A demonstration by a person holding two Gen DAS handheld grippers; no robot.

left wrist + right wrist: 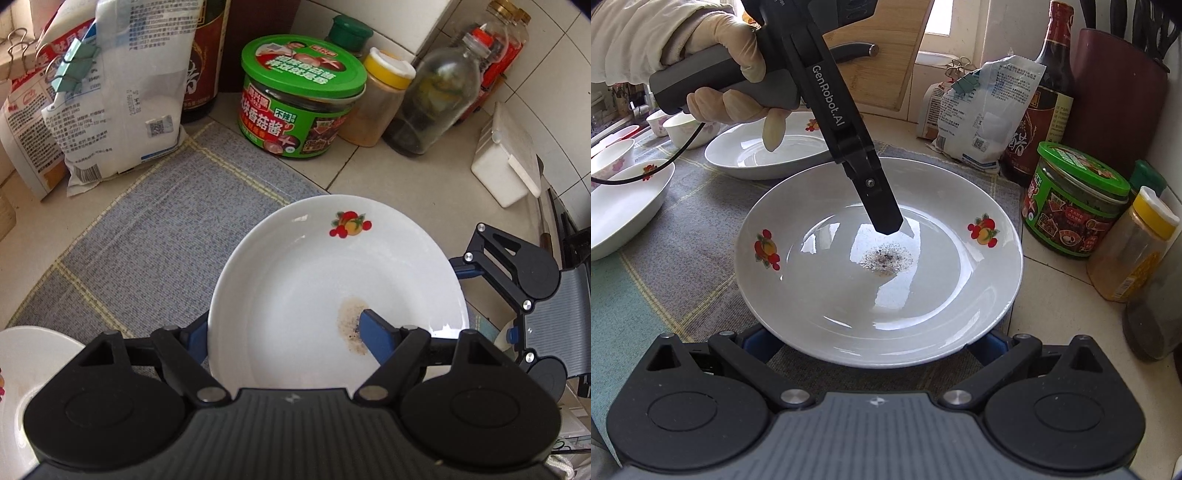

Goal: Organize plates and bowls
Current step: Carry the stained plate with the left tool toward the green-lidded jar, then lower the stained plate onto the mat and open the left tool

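Plate [879, 266], white with fruit decals and a peppery stain, sits on the grey mat [147, 229]. Left gripper [284, 332] straddles its rim near 7 o'clock, one finger inside, seemingly for lifting; contact unclear. Right gripper [875, 343] waits beneath the near edge, jaws spread wide.

"GenRobot.AI" runs in white down the black arm of the left tongs [886, 221]. The green-lidded jar [301, 98] at the far worktop reads "香菇酱" and "不辣".
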